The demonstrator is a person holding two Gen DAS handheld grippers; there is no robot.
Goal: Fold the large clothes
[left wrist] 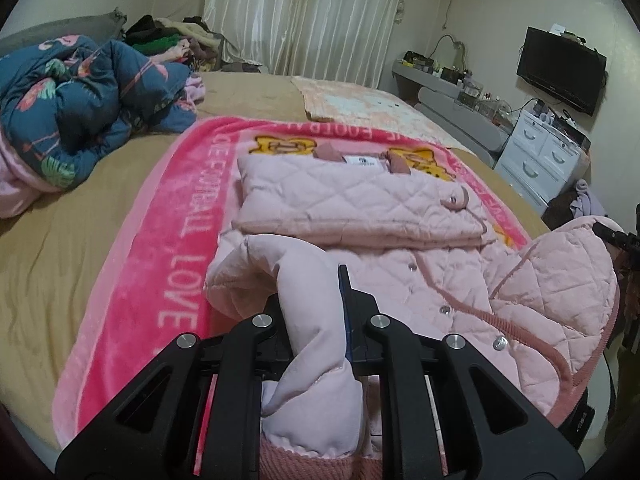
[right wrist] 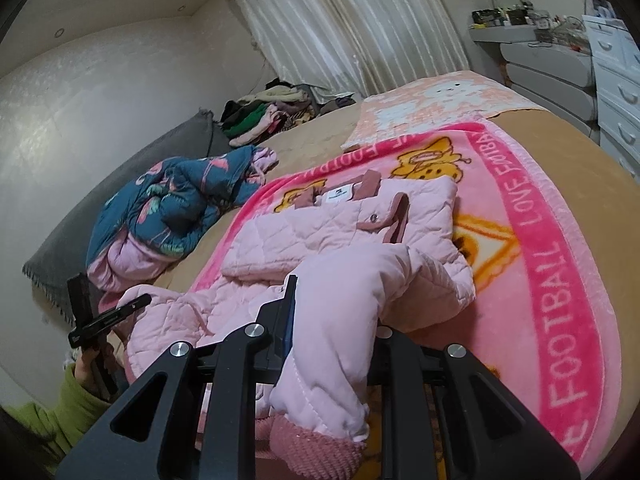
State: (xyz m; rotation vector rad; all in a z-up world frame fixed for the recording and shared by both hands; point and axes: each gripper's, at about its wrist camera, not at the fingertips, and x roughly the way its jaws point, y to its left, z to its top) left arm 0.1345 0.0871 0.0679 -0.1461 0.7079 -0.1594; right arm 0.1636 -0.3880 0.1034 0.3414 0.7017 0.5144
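Note:
A pale pink quilted jacket [left wrist: 360,204] lies partly folded on a bright pink blanket [left wrist: 180,216] on the bed. Its collar end is far from me. My left gripper [left wrist: 316,308] is shut on the jacket's lower left hem, with fabric bunched between the jaws. My right gripper [right wrist: 332,312] is shut on the lower right hem [right wrist: 344,320] and lifts it a little. The jacket [right wrist: 328,232] and the blanket [right wrist: 560,264] also show in the right wrist view. The left gripper shows at the left edge of the right wrist view [right wrist: 92,320], the right gripper at the right edge of the left wrist view [left wrist: 624,240].
A blue flowered quilt [left wrist: 80,92] is bunched at the bed's left. A heap of clothes [left wrist: 172,40] lies by the curtain. A peach blanket [left wrist: 360,100] lies at the far side. White drawers [left wrist: 544,152], a shelf and a TV [left wrist: 560,68] stand to the right.

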